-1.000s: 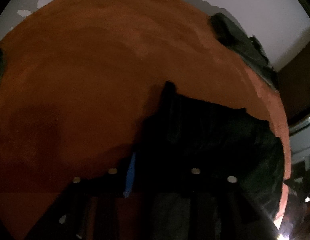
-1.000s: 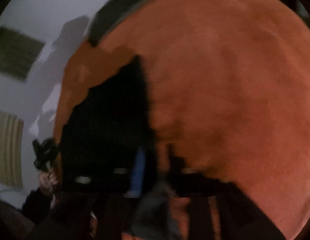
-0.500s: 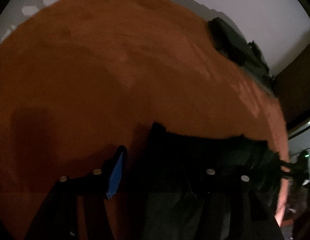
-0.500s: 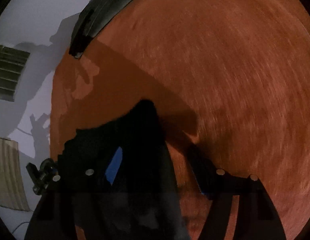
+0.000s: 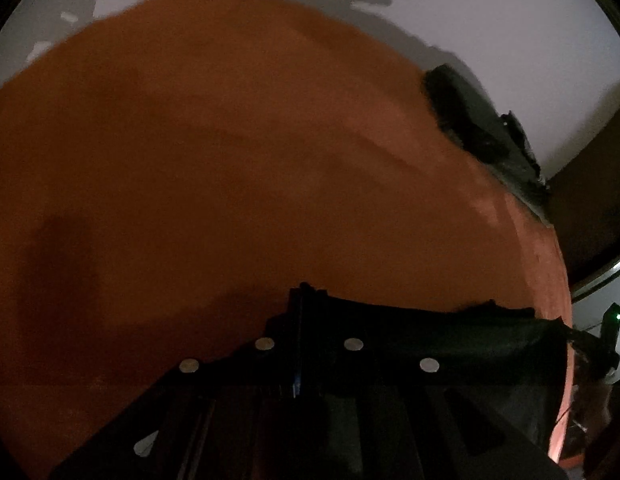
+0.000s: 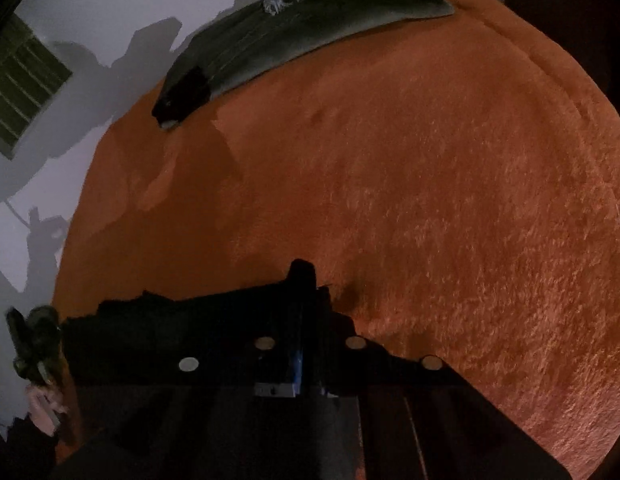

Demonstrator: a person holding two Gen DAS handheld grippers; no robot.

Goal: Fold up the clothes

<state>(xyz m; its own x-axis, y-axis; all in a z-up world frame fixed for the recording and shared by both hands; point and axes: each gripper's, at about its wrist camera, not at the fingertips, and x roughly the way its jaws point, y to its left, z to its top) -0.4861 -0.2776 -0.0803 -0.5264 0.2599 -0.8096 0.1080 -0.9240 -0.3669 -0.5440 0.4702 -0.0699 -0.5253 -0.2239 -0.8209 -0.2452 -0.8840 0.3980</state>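
Fabric reads limp and light: we have left gripper [image 5: 300,312] and right gripper [image 6: 302,280] each pinched closed on a top corner of the black garment [image 5: 430,332], stretched between them over the orange blanket [image 6: 430,200], so keep corner grips.

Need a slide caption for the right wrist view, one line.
Right gripper shut on the corner of a black garment over an orange blanket; a second dark garment lies at the far edge.
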